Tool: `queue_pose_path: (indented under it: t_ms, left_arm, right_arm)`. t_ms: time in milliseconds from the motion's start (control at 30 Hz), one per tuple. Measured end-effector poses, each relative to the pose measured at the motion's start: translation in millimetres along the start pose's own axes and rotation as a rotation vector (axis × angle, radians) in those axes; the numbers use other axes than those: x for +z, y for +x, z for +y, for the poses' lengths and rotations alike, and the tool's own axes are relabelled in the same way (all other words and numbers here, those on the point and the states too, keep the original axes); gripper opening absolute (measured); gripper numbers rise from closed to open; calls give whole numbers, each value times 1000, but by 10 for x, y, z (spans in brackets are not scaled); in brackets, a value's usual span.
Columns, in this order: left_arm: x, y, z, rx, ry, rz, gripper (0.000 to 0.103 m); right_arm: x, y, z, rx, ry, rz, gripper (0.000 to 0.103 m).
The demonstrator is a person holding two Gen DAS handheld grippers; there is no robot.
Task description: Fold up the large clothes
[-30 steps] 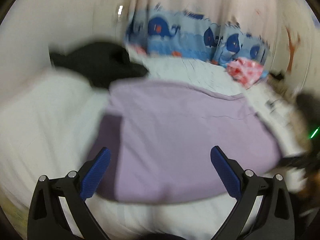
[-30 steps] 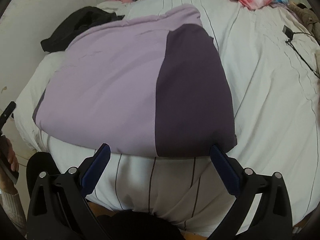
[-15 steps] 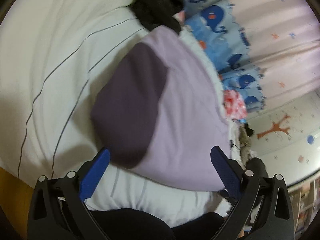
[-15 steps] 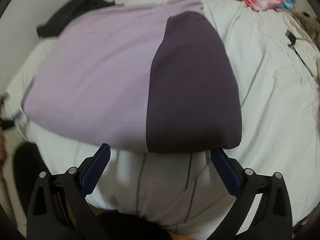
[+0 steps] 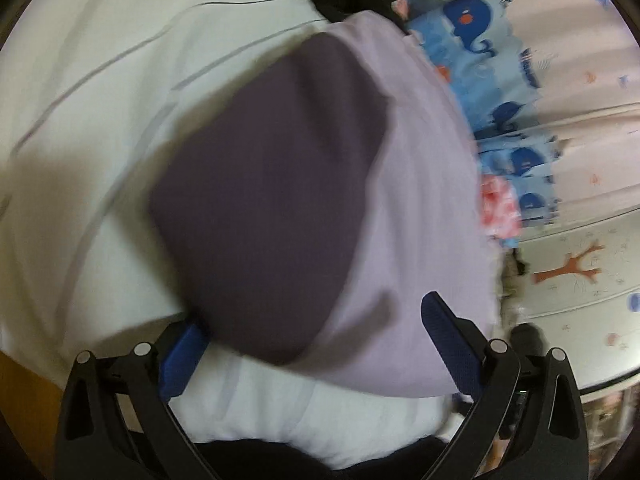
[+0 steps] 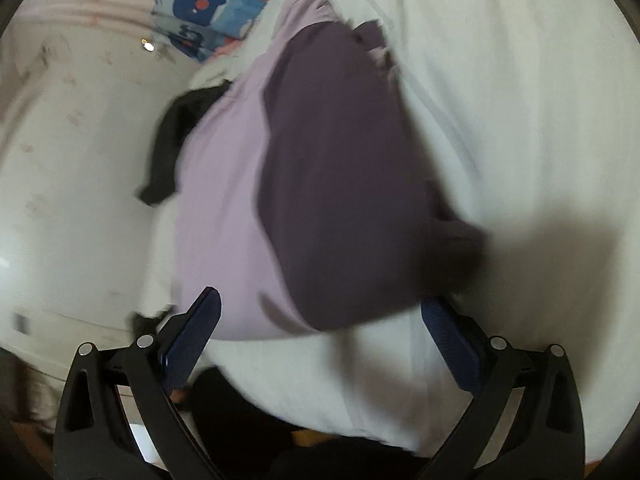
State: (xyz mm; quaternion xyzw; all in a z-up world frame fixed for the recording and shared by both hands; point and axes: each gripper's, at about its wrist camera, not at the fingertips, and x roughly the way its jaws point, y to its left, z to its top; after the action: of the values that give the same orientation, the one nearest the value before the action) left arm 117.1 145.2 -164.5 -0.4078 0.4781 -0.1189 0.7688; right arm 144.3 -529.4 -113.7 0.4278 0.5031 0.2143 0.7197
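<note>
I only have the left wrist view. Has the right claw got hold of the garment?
Observer: No. The right claw is open, and the garment's near edge lies between its fingers, unpinched.
Operator: Is the dark panel lying flat on its outer side?
Observer: Not quite. A lump of the dark panel sticks out past its right edge onto the sheet.
Operator: And the far end?
Observer: It looks rumpled, with small folds at the top of the panel, though the picture is blurred.
</note>
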Motion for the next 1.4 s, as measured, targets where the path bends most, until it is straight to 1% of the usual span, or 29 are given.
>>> queue_pose_path:
  t_ms: [33,100,167,200,233,300,367,400,433,467,500,533,567,633,700,767,833,933,1000,1033,1067,1100,1133,1167,1200,1233,1300,1367,1400]
  left_arm:
    - [-2,-54,-48,-8,-3,-24,96]
    - [-6,-128,-141,-23,29,-53,96]
    - [31,-17,-68,4,20,-23,96]
    - [59,91,15,10,-3,13,96]
    - [84,156,66,3,-22,36,96]
    - [108,164,90,-11,-46,14,96]
    - [122,171,-9,-18,-20,-4,95]
    - [137,185,-47,-5,-19,-12,92]
    - [141,184,-68,4,-25,-23,85]
    - [151,207,-94,7,-23,-28,80]
    - [170,204,-107,4,-23,-29,70]
    - [188,193,-105,-9,-31,-30,62]
    - [203,170,-101,-27,-42,-28,59]
    - [237,92,-135,-65,-45,-25,49]
    - [260,6,-224,-95,-26,-24,46]
    - [210,-125,-371,-125,18,-27,44]
    - [131,-294,-498,-158,58,-26,43]
    - [-19,-524,-498,-198,80,-18,43]
    - [-199,-641,-417,-198,104,-3,43]
    - [-283,-617,-319,-178,109,28,47]
    - [-324,-565,-215,-161,101,56,51]
    - [-359,-471,-61,-138,67,93,56]
    - [-376,-423,48,-134,35,109,60]
    - [-398,-374,172,-143,5,118,63]
    - [-402,-363,195,-150,3,111,70]
    - [-411,-371,207,-146,6,97,74]
    - [-385,-367,163,-118,13,64,78]
    - [-326,-332,146,-111,-4,42,83]
    - [-291,-290,147,-105,-18,36,86]
  right_arm:
    - [24,-6,20,28,2,-9,97]
    - [56,5,13,39,3,-11,97]
    - [73,88,-83,14,22,2,97]
    - [48,136,-104,13,29,-2,97]
    - [53,150,-132,15,36,-16,97]
    - [66,159,-157,25,47,-39,97]
    - [74,162,-161,31,44,-52,96]
    - [81,131,-151,37,42,-74,92]
    - [77,90,-139,41,33,-94,86]
    - [71,14,-99,28,8,-137,69]
    - [77,-35,-73,31,-6,-158,51]
    - [95,-70,-39,51,-16,-172,47]
    - [85,-78,9,50,-33,-177,41]
    - [58,-142,180,36,-94,-194,36]
    - [-13,-285,366,61,-147,-223,31]
    - [-117,-462,556,99,-191,-250,29]
    - [-273,-659,706,127,-236,-252,28]
    - [-548,-933,755,138,-266,-250,28]
    - [-802,-1057,640,112,-265,-208,30]
    - [-929,-1066,488,59,-248,-177,32]
    - [-1017,-1093,357,25,-223,-153,37]
    - [-1091,-1078,150,-10,-171,-128,40]
    - [-1104,-1054,59,-18,-131,-121,40]
    - [-1167,-1090,-114,6,-66,-133,42]
    - [-1210,-1152,-180,18,-40,-160,42]
    - [-1245,-1215,-189,9,-34,-194,42]
    - [-1267,-1340,-200,23,11,-243,45]
    - [-1252,-1551,-192,-32,47,-340,48]
    - [-1230,-1692,-150,-60,48,-410,49]
